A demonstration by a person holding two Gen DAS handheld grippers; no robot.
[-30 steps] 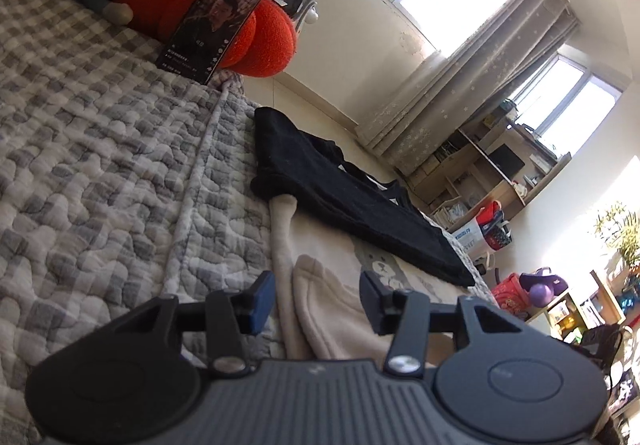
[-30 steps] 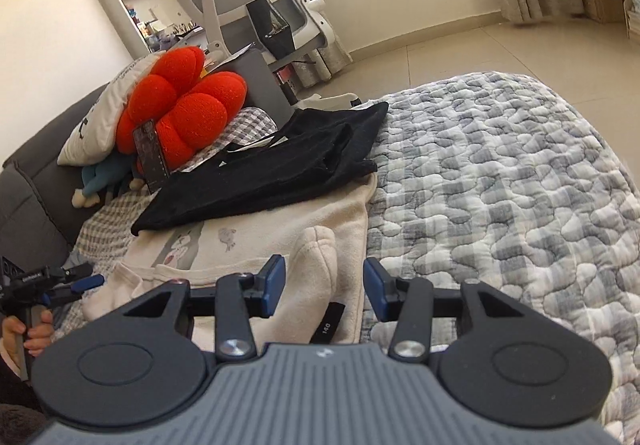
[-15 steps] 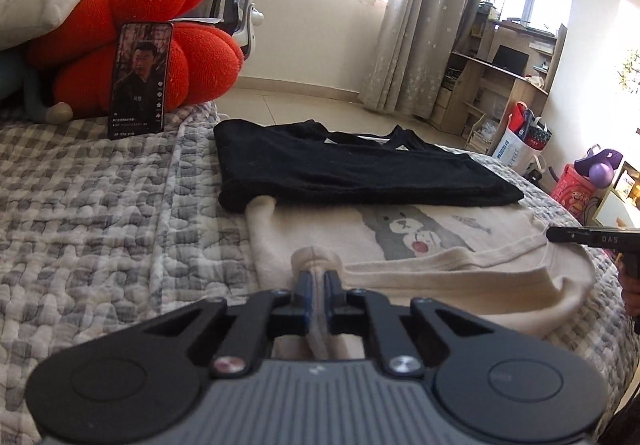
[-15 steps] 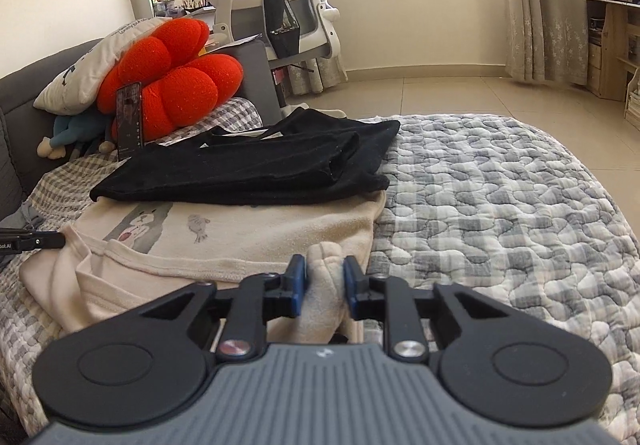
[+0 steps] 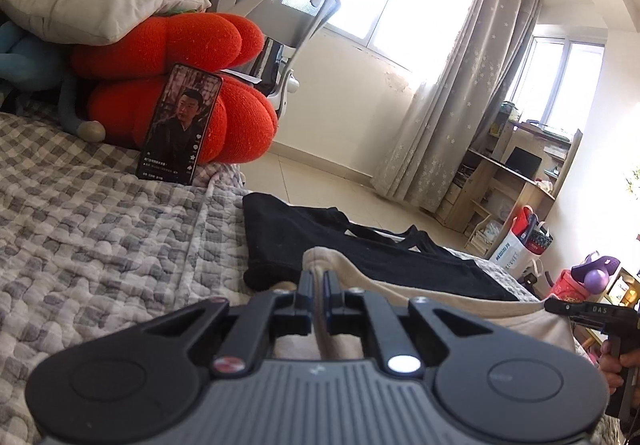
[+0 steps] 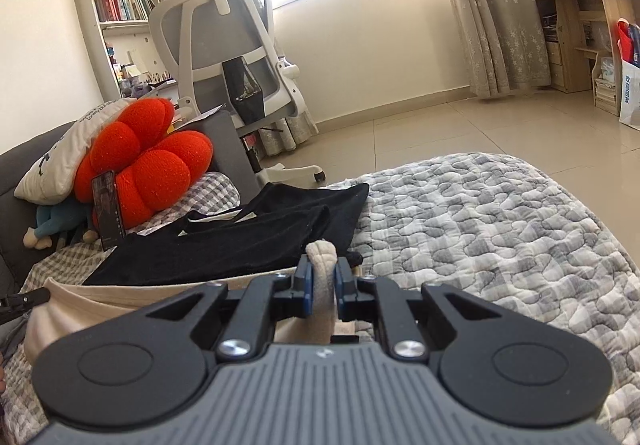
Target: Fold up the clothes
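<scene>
A cream garment (image 5: 500,315) lies on the quilted bed, stretched between my two grippers. My left gripper (image 5: 319,277) is shut on a raised fold at its left end. In the right wrist view my right gripper (image 6: 323,269) has a thick roll of the cream garment (image 6: 322,251) between its pads; its jaws are still closing on it. A black garment (image 5: 340,241) lies folded just beyond the cream one, also seen as the black garment (image 6: 240,241). The right gripper (image 5: 580,309), held by a hand, shows at the left wrist view's right edge.
A grey-and-white quilt (image 6: 480,225) covers the bed. At its head lie a red cushion (image 5: 180,57), a phone (image 5: 178,125) leaning on it, and a pale pillow (image 5: 92,1). A white office chair (image 6: 224,45) stands behind. Desk and shelves (image 5: 520,181) line the far wall.
Both grippers went from open around the cream garment's near edge to closed on it. The pinched folds have since risen off the bed, and both views have tilted upward.
</scene>
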